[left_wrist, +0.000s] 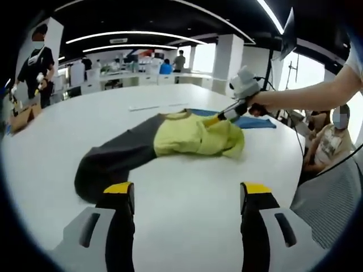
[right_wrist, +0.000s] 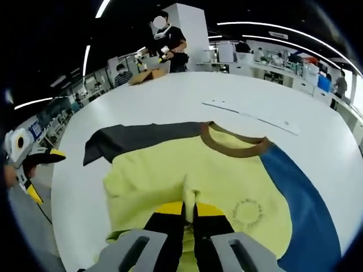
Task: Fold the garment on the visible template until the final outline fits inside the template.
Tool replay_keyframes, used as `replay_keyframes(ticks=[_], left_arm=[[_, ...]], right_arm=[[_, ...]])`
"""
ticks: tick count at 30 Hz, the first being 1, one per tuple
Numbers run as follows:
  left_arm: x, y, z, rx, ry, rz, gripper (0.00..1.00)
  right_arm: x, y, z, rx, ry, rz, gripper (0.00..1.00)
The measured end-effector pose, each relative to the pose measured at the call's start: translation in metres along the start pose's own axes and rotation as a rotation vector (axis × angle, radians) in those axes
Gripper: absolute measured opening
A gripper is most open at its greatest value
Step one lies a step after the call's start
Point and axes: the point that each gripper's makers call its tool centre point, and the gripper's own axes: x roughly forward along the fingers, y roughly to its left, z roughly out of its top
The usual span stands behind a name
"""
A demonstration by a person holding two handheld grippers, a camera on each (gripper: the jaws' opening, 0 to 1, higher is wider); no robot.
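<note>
A pale strip (right_wrist: pixel 252 115) lies flat on the white table (right_wrist: pixel 170 85) at 1 o'clock of the garment (right_wrist: pixel 187 170). A cardboard box (right_wrist: pixel 144 76) sits at the far edge, near a standing person (right_wrist: pixel 167 39). The soft yellow garment, with a brown ribbed collar and a dark grey sleeve, is spread mid-table over the blue template (right_wrist: pixel 300 209). The right gripper (right_wrist: pixel 189 211) pinches a yellow fold. The left gripper (left_wrist: pixel 186 192) hangs spread, holding nothing.

one garment (right_wrist: pixel 193 170), one blue template (right_wrist: pixel 303 209), two grippers (left_wrist: pixel 187 195)

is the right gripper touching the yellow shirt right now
Touching. In the right gripper view the right gripper is shut on a raised pinch of the yellow shirt.
</note>
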Motion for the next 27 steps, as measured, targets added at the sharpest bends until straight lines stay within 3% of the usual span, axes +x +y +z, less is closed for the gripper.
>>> replay_keyframes(ticks=[4,9,19,27], left_arm=[[0.002,0.0,0.001,-0.003,0.001,-0.002,0.7],[0.005,0.0,0.004,-0.017,-0.003,-0.004,0.68],[0.018,-0.012,0.017,-0.023,-0.033,-0.043,0.6],[0.032,-0.025,0.035,0.0,-0.055,-0.071,0.57]], right_arm=[[0.002,0.0,-0.005,0.033,0.012,0.0,0.01],[-0.005,0.0,0.001,0.105,-0.018,0.002,0.05],[-0.033,0.005,0.025,0.122,-0.117,0.005,0.34],[-0.062,0.016,0.025,0.132,-0.153,0.023,0.42]])
